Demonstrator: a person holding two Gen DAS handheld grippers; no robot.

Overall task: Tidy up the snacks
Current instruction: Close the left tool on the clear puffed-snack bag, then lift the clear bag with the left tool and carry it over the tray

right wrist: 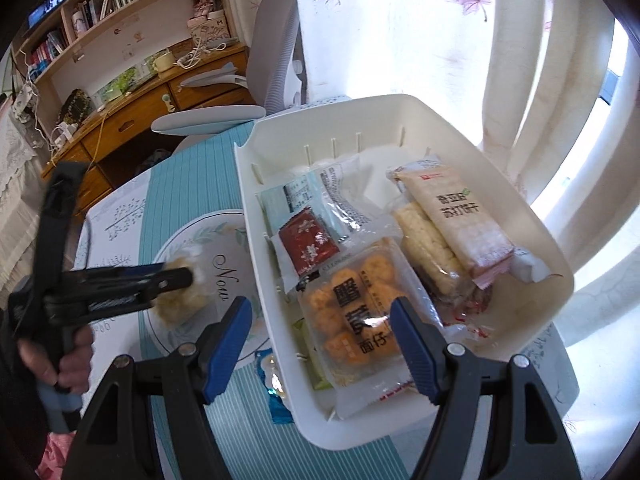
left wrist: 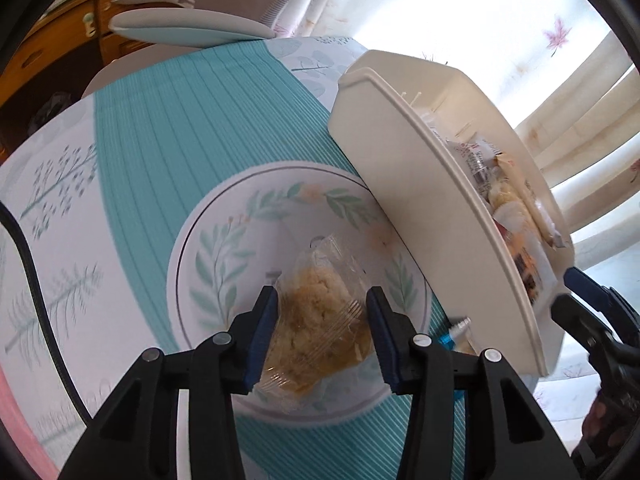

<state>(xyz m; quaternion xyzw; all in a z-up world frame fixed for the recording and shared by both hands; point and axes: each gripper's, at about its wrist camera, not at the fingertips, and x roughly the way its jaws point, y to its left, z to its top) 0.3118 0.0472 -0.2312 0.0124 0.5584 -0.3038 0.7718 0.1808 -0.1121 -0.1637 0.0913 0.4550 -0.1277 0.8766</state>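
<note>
My left gripper is closed around a clear-wrapped crumbly pastry and holds it just over the floral plate. The same pastry shows in the right wrist view, pinched in the left gripper over the plate. My right gripper is open and empty, hovering over the near end of the white bin. The bin holds several wrapped snacks, among them an orange biscuit pack, a red sachet and a cracker pack. In the left wrist view the bin stands right of the plate.
A teal striped tablecloth covers the table. A small blue-wrapped candy lies beside the bin's near left corner. A grey office chair and a wooden desk stand behind the table. White curtains hang behind the bin.
</note>
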